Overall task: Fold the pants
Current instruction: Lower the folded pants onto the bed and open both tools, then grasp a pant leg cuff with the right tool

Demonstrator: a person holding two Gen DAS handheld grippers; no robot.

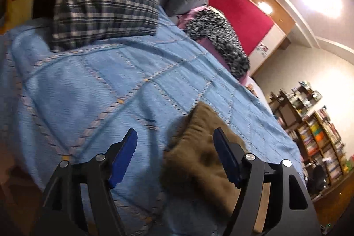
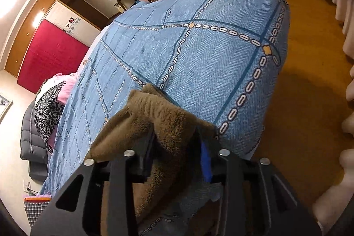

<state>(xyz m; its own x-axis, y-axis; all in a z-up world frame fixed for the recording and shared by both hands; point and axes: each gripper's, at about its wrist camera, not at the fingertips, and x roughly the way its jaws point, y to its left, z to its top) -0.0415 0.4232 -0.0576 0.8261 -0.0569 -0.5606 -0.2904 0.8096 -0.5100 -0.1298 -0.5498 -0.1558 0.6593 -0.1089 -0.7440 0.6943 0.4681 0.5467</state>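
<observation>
We hold the brown fleece pants [image 2: 159, 125] clamped in our right gripper [image 2: 177, 160] above the blue bedspread [image 2: 221, 63]; our left gripper [image 1: 174, 156] hovers beside them, jaws apart.

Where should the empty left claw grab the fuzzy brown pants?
Probably the near bunched edge of the brown pants, coming in low from the left across the blue bedspread. That edge rises off the bed as a thick fold, so one finger of the open left claw could slip under it. The right claw appears already shut on another part of them.
</observation>
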